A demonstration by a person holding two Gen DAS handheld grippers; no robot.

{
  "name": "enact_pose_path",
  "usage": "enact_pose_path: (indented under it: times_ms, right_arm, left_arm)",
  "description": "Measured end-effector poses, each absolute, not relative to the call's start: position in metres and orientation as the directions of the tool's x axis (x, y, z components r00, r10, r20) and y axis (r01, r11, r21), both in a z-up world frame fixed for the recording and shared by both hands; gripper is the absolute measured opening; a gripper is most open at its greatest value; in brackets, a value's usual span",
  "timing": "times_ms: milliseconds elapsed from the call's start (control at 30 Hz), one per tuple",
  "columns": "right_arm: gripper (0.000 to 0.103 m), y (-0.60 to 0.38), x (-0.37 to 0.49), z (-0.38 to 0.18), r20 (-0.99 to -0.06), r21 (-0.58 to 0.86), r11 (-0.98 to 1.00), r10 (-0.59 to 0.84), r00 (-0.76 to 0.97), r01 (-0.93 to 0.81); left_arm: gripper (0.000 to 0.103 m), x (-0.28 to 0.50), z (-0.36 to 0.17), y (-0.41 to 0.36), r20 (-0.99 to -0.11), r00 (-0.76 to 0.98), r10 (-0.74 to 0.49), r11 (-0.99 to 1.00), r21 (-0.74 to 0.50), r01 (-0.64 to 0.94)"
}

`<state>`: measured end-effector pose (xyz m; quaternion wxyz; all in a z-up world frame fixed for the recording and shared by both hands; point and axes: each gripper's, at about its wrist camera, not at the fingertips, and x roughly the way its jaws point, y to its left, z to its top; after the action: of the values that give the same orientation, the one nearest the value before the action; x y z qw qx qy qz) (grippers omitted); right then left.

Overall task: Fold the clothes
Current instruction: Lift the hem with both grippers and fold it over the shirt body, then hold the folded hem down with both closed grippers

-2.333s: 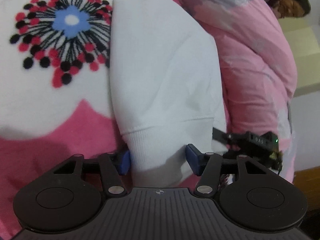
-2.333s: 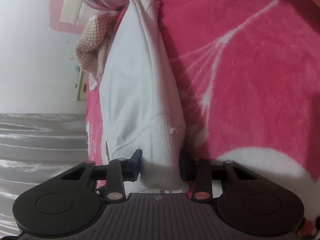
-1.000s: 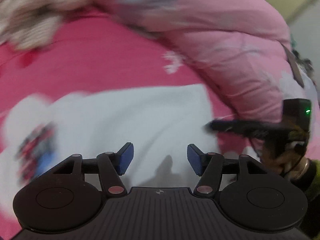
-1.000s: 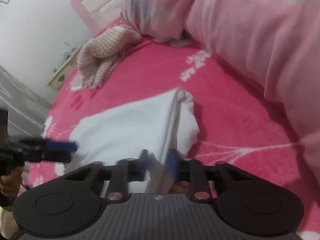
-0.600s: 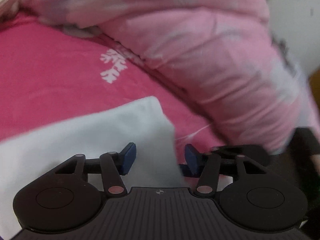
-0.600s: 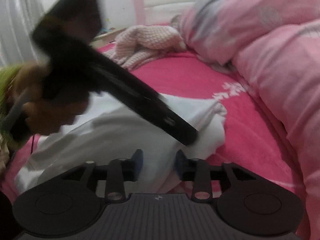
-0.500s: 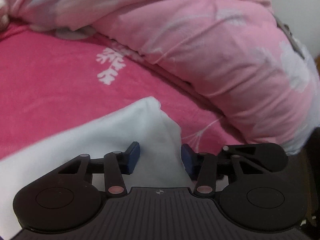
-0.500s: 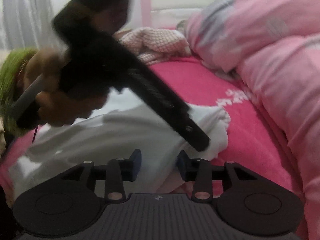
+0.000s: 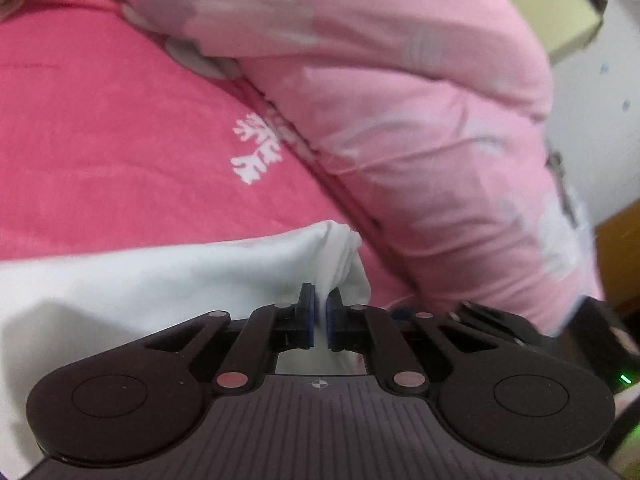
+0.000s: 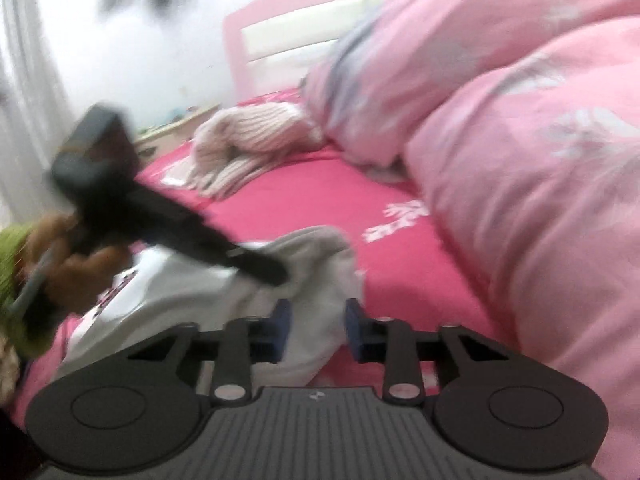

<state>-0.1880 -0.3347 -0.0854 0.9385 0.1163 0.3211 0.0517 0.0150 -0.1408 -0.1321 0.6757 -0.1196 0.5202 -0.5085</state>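
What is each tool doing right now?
Left tool: closed, pinching the white garment.
Right tool: jaws just closing around the garment; grip cannot be told.

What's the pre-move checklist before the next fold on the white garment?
1. left gripper clamped on cloth: ok. Its jaws have just closed and pinch a bunched edge of the white garment.
2. right gripper clamped: not ok. Its jaws have just been closing, cloth sits between them, but gaps show at both pads.
3. Garment lying flat on the pink bedsheet: not ok, rumpled near both grippers.
4. Grippers clear of each other: cannot tell, they sit very close at the same corner.
5. Fold path clear: ok on the sheet; the pink duvet borders one side, and the knit sweater lies well away.
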Motion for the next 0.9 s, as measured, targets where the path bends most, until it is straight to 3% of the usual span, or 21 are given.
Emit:
enact_pose_path:
  times_ms: [67,133,200,333,500,767,900]
  right_arm:
    - [0.022,-0.339,-0.177,-0.092,-0.606,0.259,0.966,0.168,0.778,-0.007]
    - [0.01,-0.342,-0.167,-0.097,-0.617,0.266,0.964,0.168,0.769,0.003]
    - [0.006,-0.338,-0.168,-0.092,-0.586,0.266,0.963,0.196,0.787,-0.042]
    - [0.004,-0.32,-0.169,-0.087,-0.553,0.206,0.969,0.229,0.801,-0.136]
    - [0.004,-0.317,-0.156,-0.105,-0.575,0.165,0.98,0.187,0.796,-0.111]
    - [0.004,-0.334,-0.145,-0.116,-0.573,0.298,0.954,0.205,0.794,-0.032]
    - [0.011,-0.344,-0.157,-0.109,-0.583,0.314,0.949,0.186,0.791,0.009]
  left_arm:
    - [0.003,0.015,-0.134,-0.136,-0.568,-0.06,-0.821,0.448,-0.706,0.549]
    - [0.003,0.014,-0.134,-0.134,-0.563,-0.063,-0.824,0.446,-0.713,0.54]
    - [0.003,0.014,-0.133,-0.133,-0.561,-0.061,-0.825,0.447,-0.715,0.537]
    - [0.003,0.013,-0.129,-0.133,-0.539,-0.066,-0.84,0.425,-0.728,0.538]
    - [0.003,0.011,-0.128,-0.136,-0.53,-0.073,-0.845,0.412,-0.732,0.542]
    - [0.003,0.011,-0.135,-0.14,-0.542,-0.07,-0.838,0.428,-0.731,0.531]
    - [0.004,0.014,-0.14,-0.139,-0.545,-0.071,-0.836,0.44,-0.741,0.506]
